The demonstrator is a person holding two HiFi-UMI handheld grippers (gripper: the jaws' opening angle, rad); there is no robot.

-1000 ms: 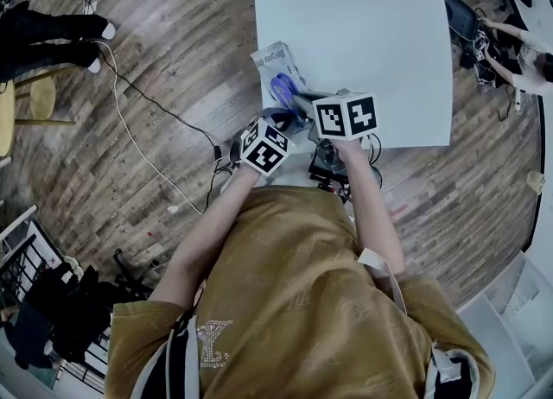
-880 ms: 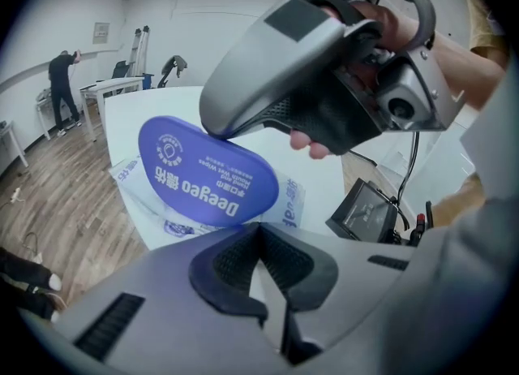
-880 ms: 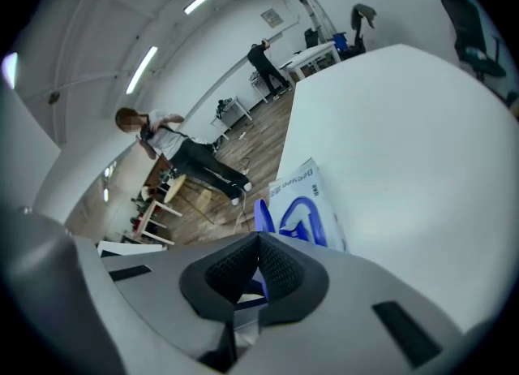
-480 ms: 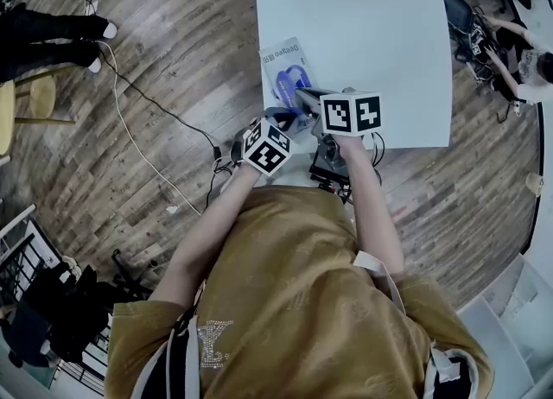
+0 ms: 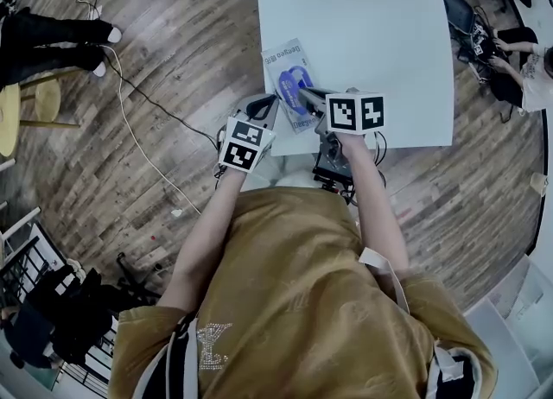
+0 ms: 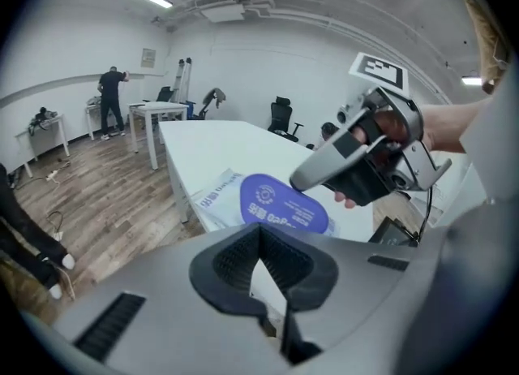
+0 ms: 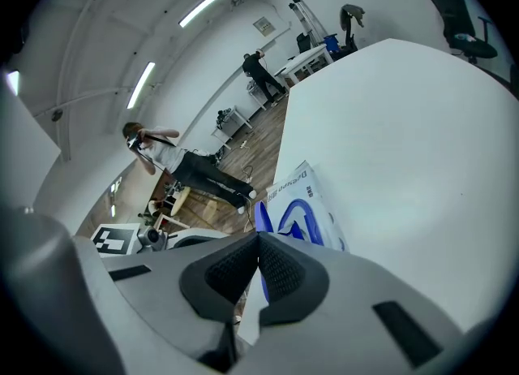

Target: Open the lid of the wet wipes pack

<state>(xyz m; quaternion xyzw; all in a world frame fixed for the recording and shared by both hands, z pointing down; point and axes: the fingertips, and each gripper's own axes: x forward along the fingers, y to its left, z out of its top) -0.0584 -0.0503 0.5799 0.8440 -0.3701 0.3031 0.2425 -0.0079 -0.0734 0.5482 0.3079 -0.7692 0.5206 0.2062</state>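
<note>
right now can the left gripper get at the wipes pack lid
Probably yes: the lid sits just ahead of the left gripper with nothing between. But the right gripper seems to grip the lid's far edge, and the left jaws are shut, so they would have to open first.

so the pack (image 5: 285, 65) sits on the table (image 5: 363, 9) by its near-left corner, right gripper (image 5: 304, 93) over the pack's near half, left gripper (image 5: 261, 109) just left of it at the table edge
</note>
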